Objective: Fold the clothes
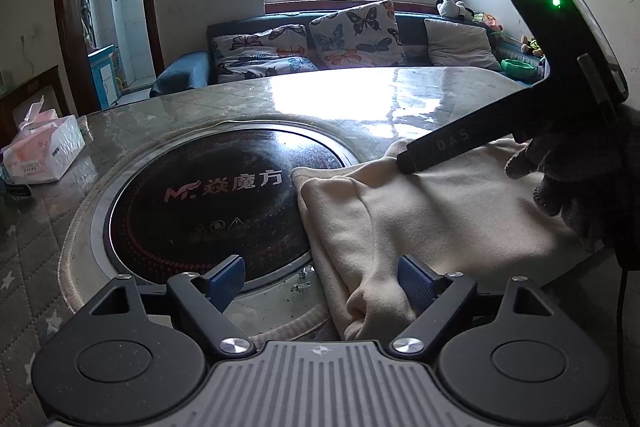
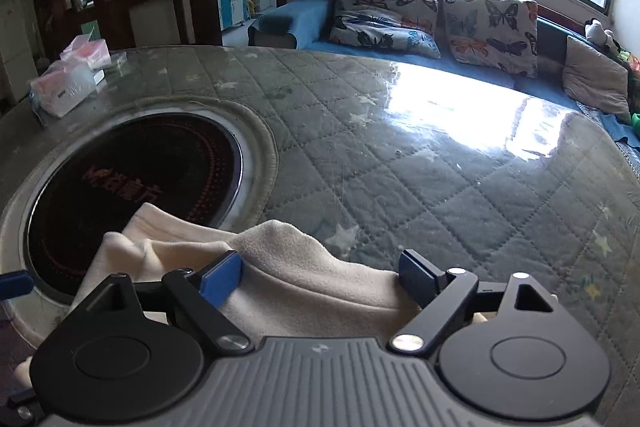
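A cream fleece garment [image 1: 420,211] lies folded on the round table, partly over the black cooktop [image 1: 208,195]. My left gripper [image 1: 322,281] is open at the garment's near edge, its right pad touching a bunched fold. My right gripper [image 2: 320,281] is open, low over the same garment [image 2: 304,279], with cloth between its blue pads. The right gripper's body [image 1: 520,99] shows in the left wrist view, its black tip resting on the garment, held by a gloved hand [image 1: 580,179].
The table [image 2: 440,167] has a quilted grey cover under glass. The cooktop [image 2: 132,187] sits in its middle. A tissue pack [image 1: 44,155] lies at the far left edge. A sofa with butterfly cushions [image 1: 352,31] stands beyond the table under a window.
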